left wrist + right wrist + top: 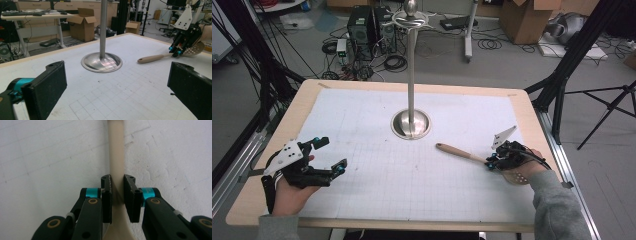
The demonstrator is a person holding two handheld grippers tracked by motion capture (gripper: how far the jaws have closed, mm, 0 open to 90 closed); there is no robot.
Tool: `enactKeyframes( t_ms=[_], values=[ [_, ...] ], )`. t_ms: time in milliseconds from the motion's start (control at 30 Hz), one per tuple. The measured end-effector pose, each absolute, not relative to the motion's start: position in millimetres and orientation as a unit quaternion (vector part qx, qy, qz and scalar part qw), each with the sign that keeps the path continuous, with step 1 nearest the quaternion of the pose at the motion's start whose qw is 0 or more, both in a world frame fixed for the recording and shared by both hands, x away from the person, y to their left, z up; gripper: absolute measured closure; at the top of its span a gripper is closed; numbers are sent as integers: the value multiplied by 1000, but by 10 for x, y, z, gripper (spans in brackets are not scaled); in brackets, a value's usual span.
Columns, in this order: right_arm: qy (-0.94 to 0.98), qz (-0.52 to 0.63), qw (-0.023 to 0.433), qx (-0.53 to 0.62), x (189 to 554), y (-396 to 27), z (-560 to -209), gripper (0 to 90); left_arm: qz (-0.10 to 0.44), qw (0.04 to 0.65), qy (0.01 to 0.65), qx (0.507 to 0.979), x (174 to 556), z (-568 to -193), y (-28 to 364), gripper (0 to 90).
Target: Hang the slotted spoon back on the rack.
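A slotted spoon with a pale wooden handle (459, 151) lies on the white grid mat, right of the middle, its handle pointing toward the stand. My right gripper (490, 162) is shut on that handle near the perforated metal head (196, 48). In the right gripper view the handle (116, 152) runs straight up between the two pads of the right gripper (117, 180), which press on both its sides. My left gripper (332, 154) rests at the mat's left edge, open, with nothing between its pads (48, 85). From the left gripper view, the right gripper (175, 51) grips the spoon at the far right.
A tall metal stand with a round dished base (411, 125) rises from the middle back of the mat, with a ring near its top. The wooden table's rim (377, 222) frames the mat. Cables, computers and boxes lie on the floor beyond.
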State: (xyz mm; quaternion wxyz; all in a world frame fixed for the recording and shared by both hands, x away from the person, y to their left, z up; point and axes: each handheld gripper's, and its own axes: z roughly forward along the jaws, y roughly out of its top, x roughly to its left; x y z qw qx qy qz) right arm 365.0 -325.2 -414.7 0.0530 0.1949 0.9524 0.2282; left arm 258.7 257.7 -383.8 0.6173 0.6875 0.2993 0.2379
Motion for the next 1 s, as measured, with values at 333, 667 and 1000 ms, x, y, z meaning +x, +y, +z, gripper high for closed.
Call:
enactKeyframes(
  t_ms=[333, 667, 1000],
  values=[
    [936, 272, 42, 221, 3669, -3284, -4065, 783, 238, 618, 301, 686, 2584, -3835, 2592, 27],
    [920, 313, 52, 231, 3633, -3335, -3957, 783, 237, 617, 301, 687, 2586, -3840, 2581, 27],
    [899, 357, 72, 243, 3609, -3357, -3852, 783, 236, 617, 301, 688, 2591, -3846, 2580, 27]
  ],
)
